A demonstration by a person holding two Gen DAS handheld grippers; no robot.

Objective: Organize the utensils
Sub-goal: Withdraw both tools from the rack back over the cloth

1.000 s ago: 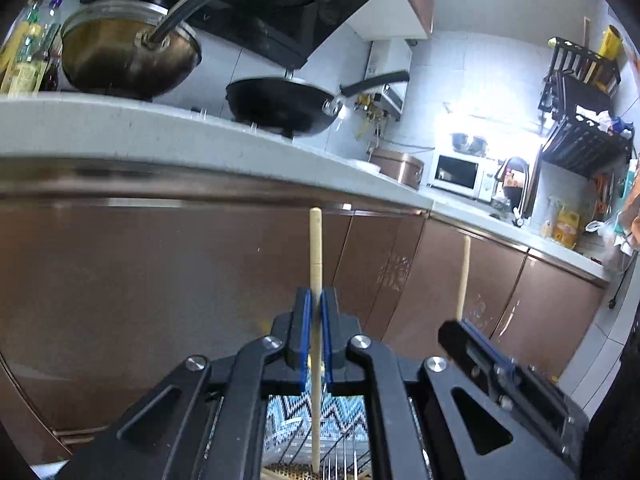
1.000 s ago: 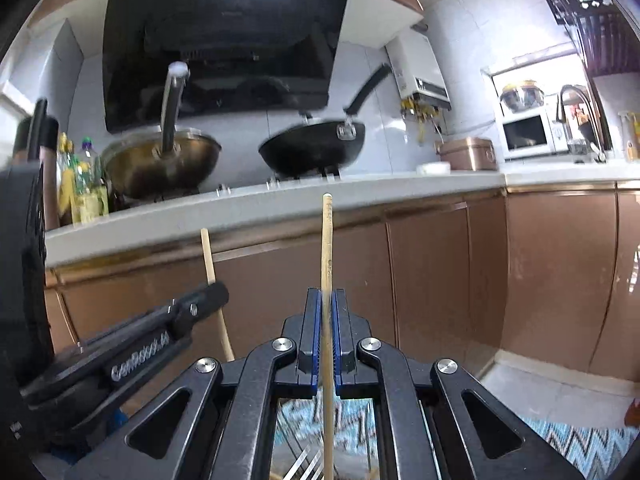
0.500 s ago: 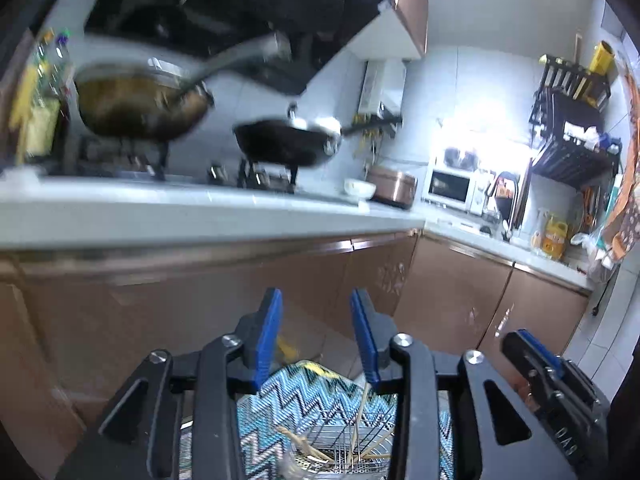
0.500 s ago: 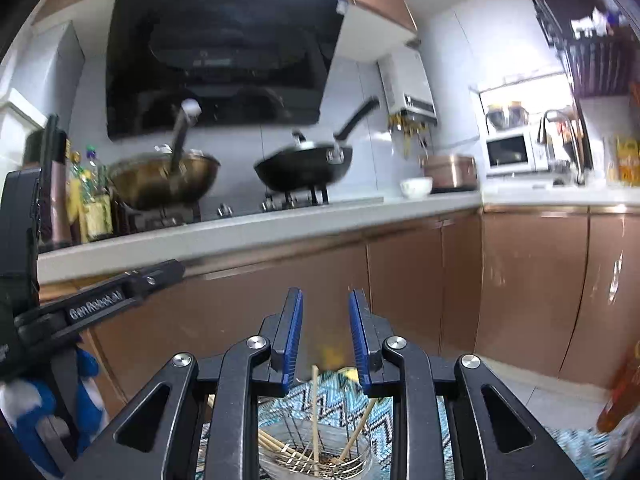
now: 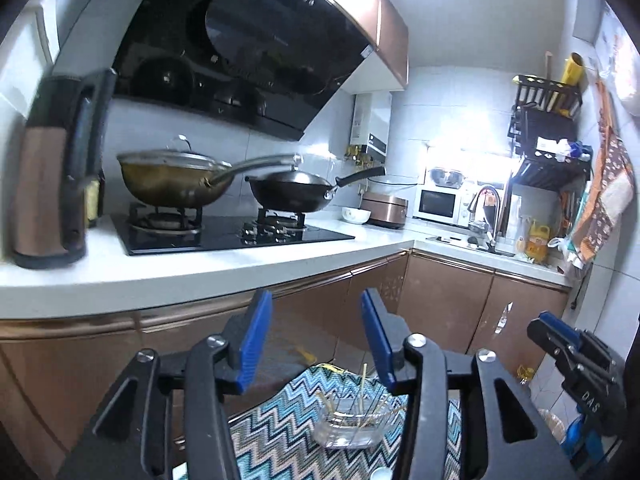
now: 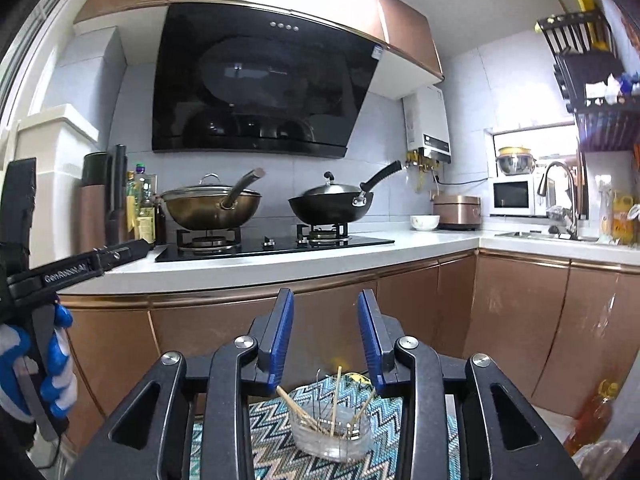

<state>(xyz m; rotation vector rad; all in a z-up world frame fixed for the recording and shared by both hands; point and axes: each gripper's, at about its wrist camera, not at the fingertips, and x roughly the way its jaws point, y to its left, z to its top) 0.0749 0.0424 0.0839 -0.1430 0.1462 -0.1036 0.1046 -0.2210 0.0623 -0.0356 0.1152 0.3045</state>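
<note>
A clear holder [image 6: 332,432] with several wooden chopsticks [image 6: 335,402] stands on a zigzag mat [image 6: 260,440] below both grippers. It also shows in the left wrist view [image 5: 352,424], with chopsticks [image 5: 362,388] leaning in it. My right gripper [image 6: 326,334] is open and empty, well above the holder. My left gripper [image 5: 316,338] is open and empty, above and left of the holder. The right gripper's fingers [image 5: 560,340] show at the right edge of the left wrist view. The left gripper's fingers [image 6: 80,266] show at the left of the right wrist view.
A white counter [image 6: 280,264] with brown cabinet fronts [image 6: 420,312] runs ahead. Two woks [image 6: 212,208] sit on the hob. A kettle [image 5: 52,184] stands at the counter's left. A sink tap [image 6: 560,196] and microwave [image 6: 512,196] are at the right. An oil bottle [image 6: 592,420] stands on the floor.
Both grippers held a chopstick upright a second ago. Both opened and let the chopsticks drop into the holder, then rose, so the counter top and hob came into view.
</note>
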